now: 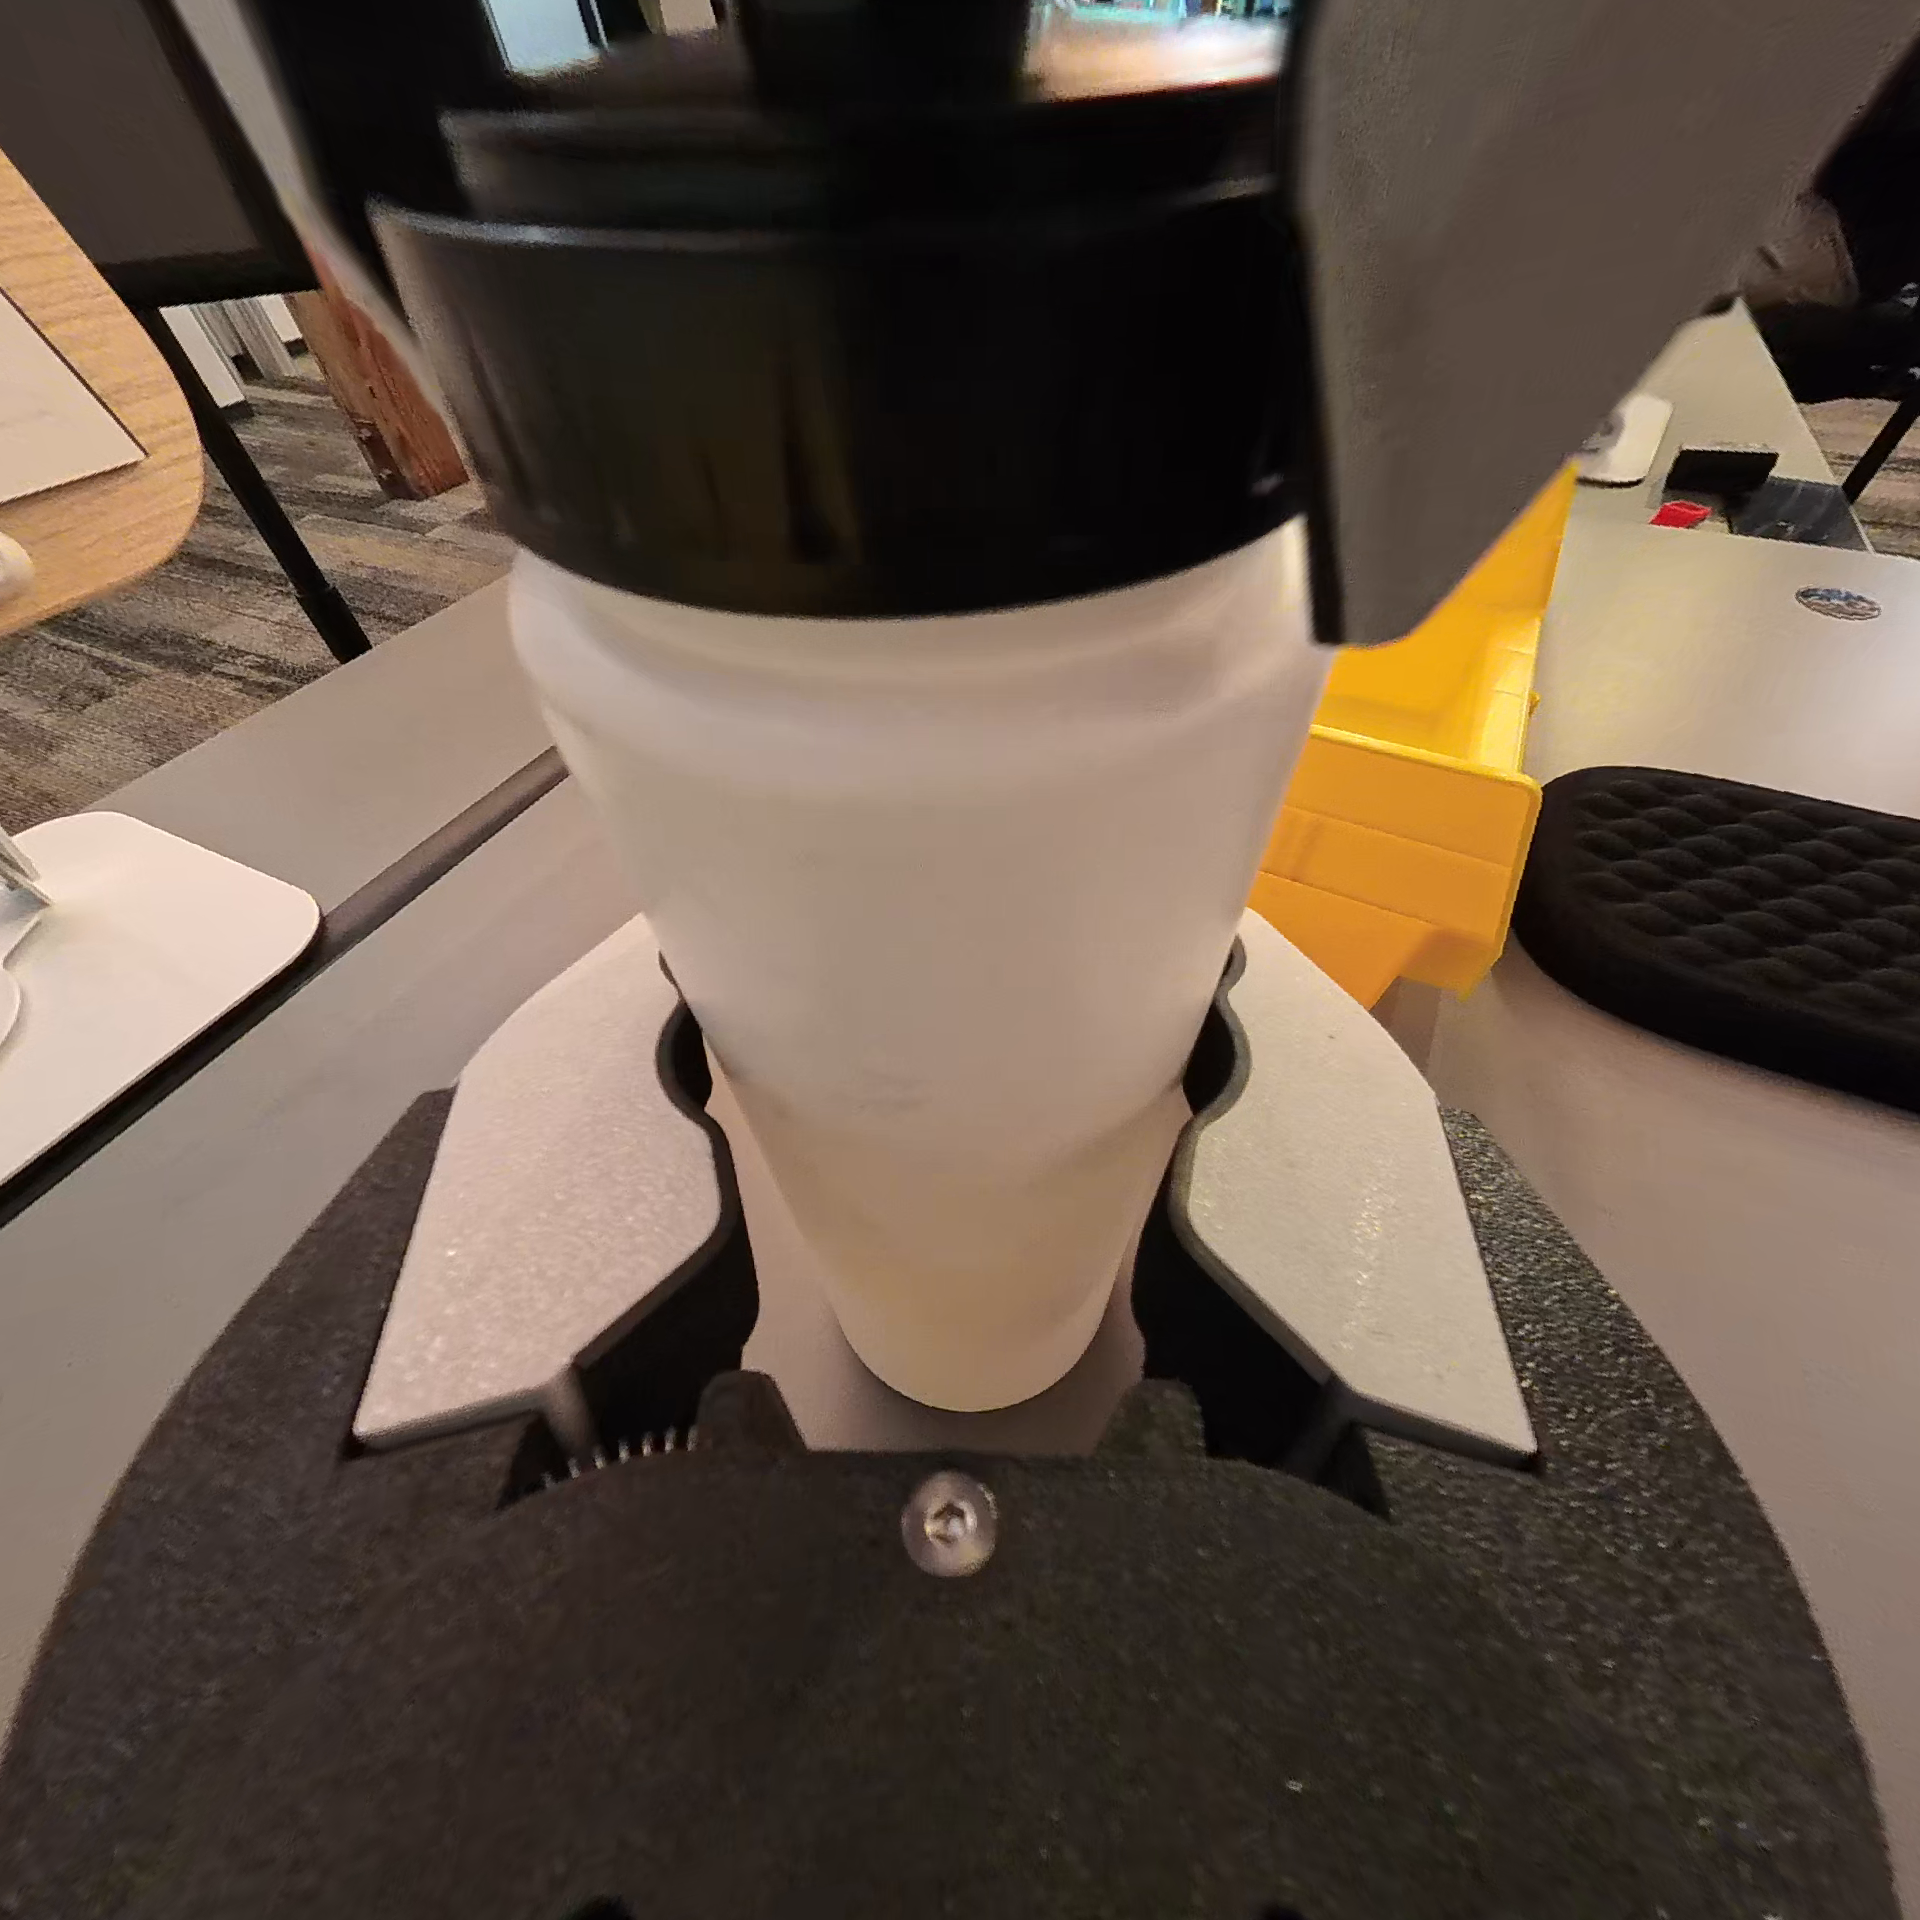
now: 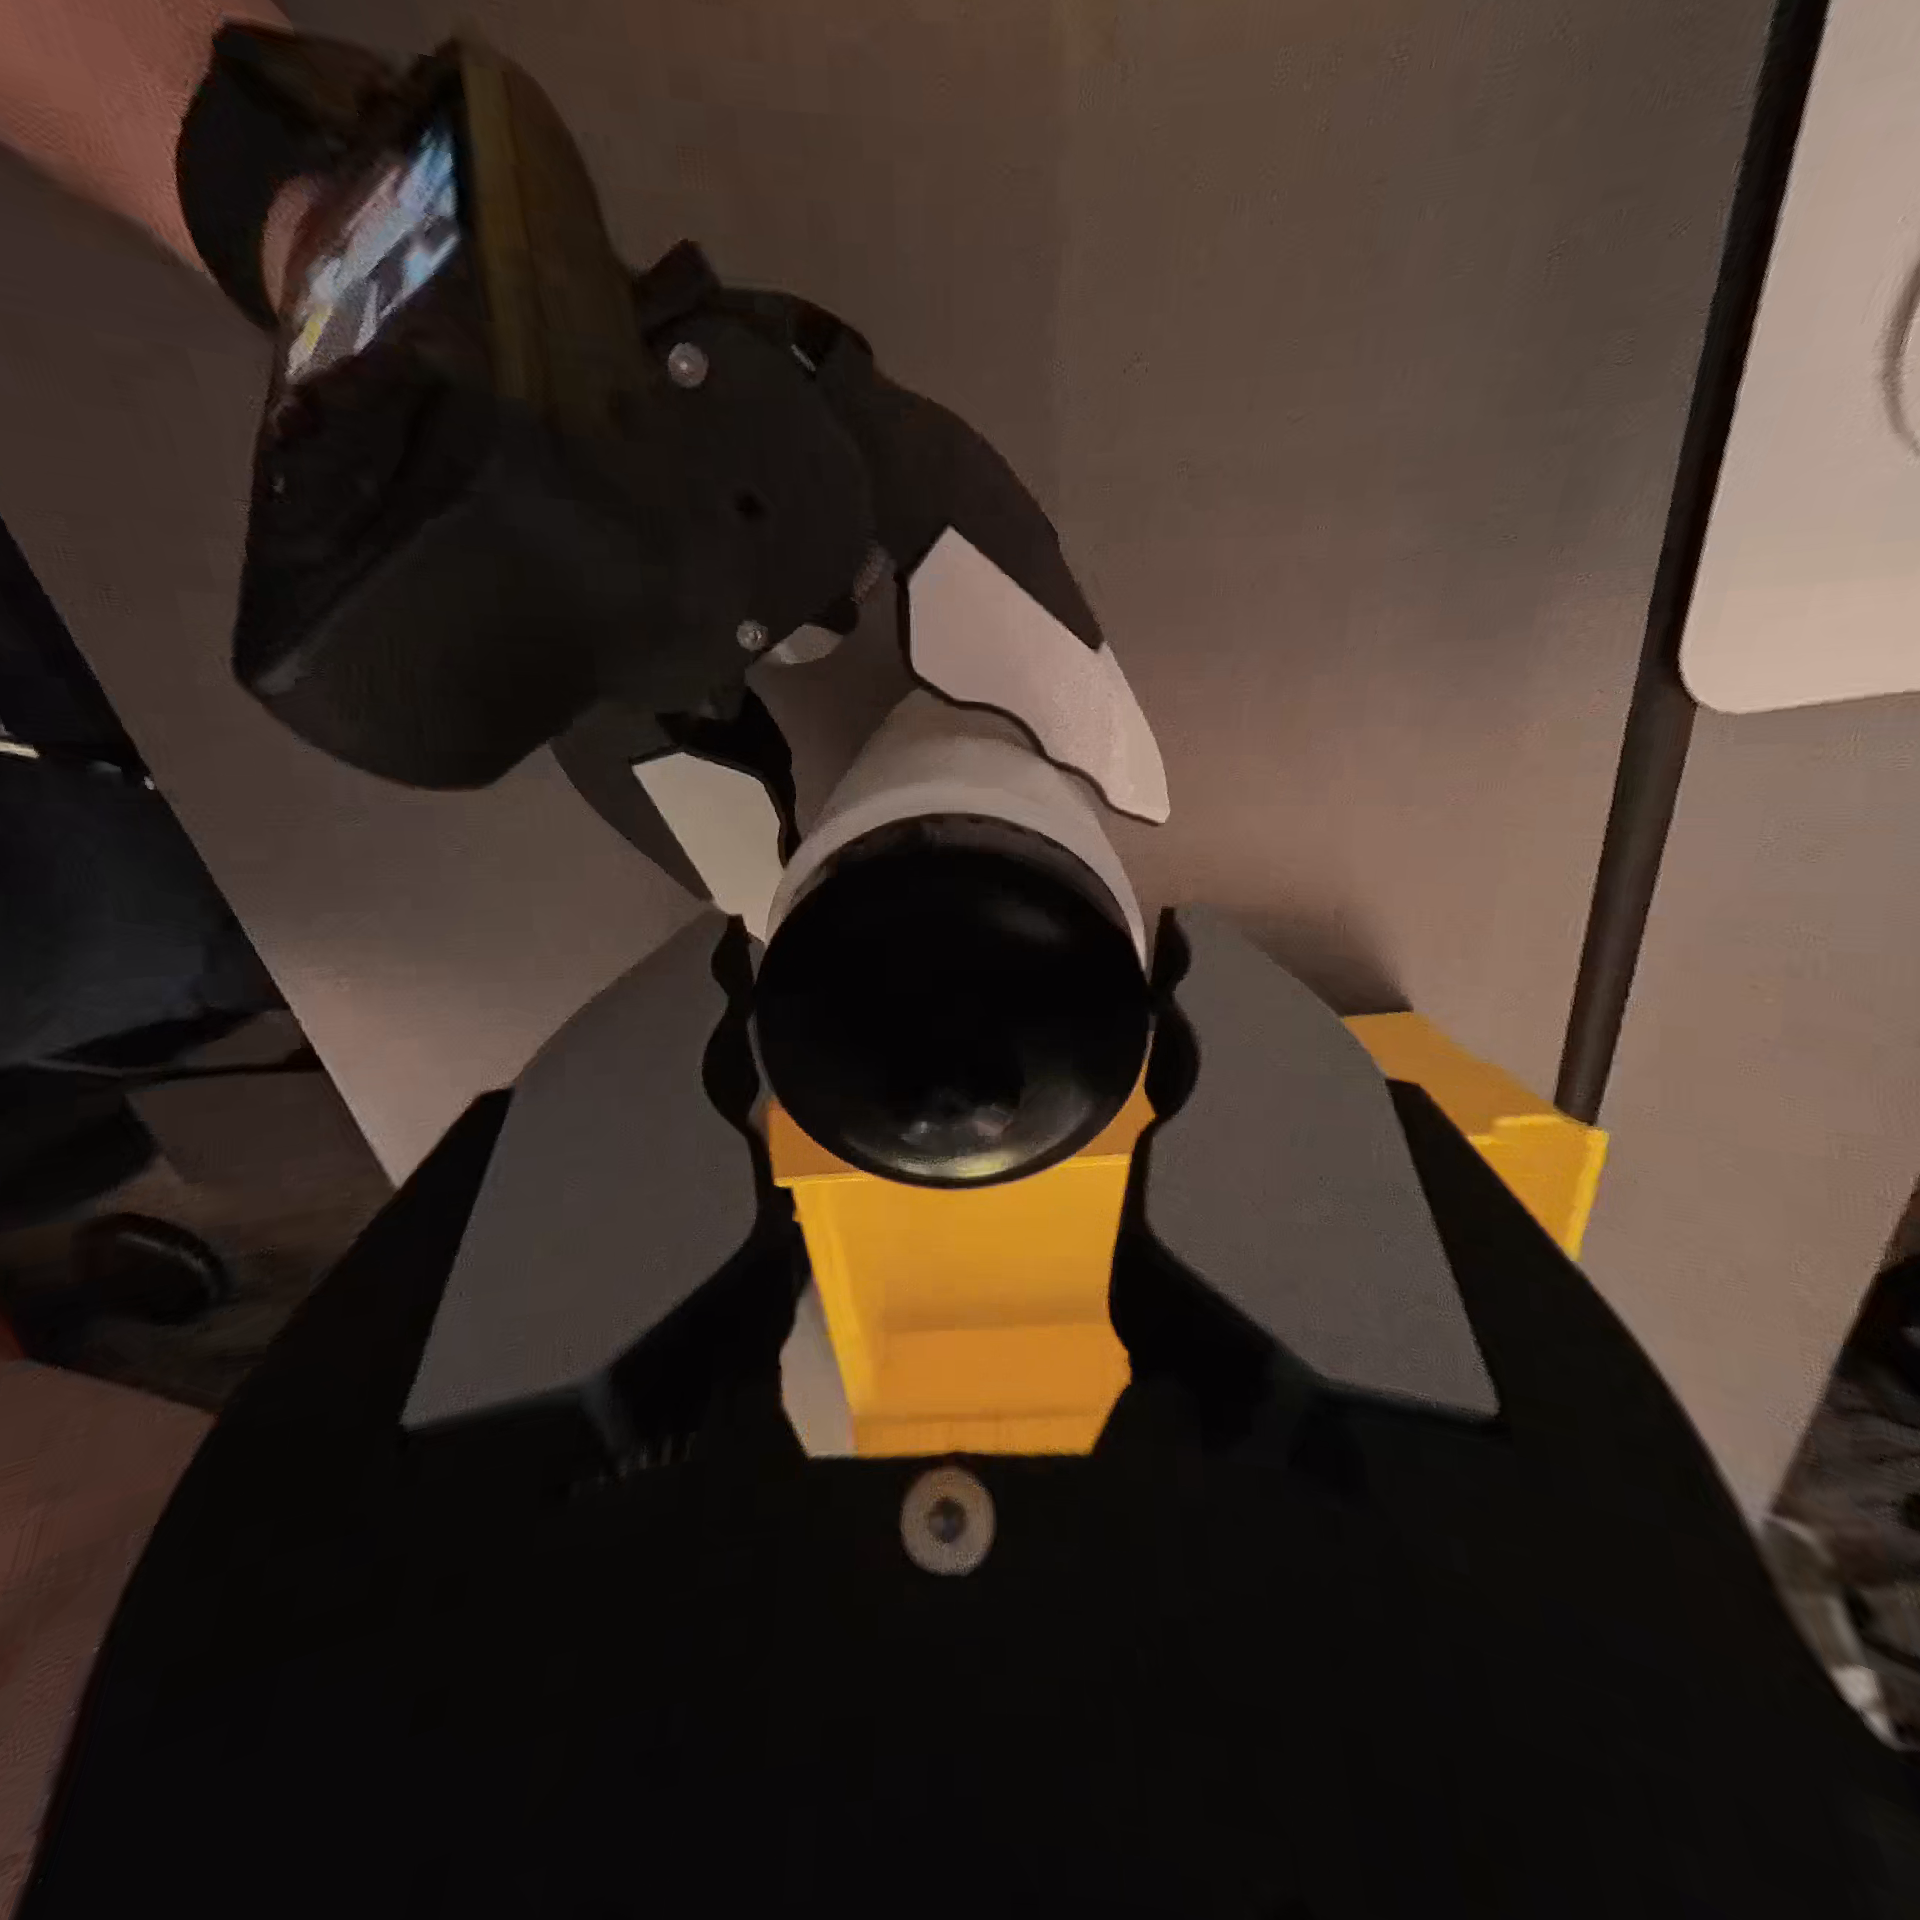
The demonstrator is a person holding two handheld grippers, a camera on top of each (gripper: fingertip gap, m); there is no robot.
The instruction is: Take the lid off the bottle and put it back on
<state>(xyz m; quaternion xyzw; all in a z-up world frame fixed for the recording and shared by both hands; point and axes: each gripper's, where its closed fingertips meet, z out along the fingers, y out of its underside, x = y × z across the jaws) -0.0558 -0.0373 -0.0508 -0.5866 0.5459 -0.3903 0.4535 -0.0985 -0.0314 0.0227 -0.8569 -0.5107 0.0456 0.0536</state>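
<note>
Grey bench (image 1: 312, 810) across the frame, yellow bin (image 1: 1434, 790) at right with contents hidden, white bottle (image 1: 925, 883) at centre clamped by left tongs (image 1: 945, 1091), black lid (image 2: 951, 1039) at centre pinched on the bottle by right tongs (image 2: 951, 997).

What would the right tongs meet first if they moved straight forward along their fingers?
The black lid of the white bottle, already between the right tongs; whether they grip it is unclear. Beyond lie the left tongs holding the bottle.
</note>
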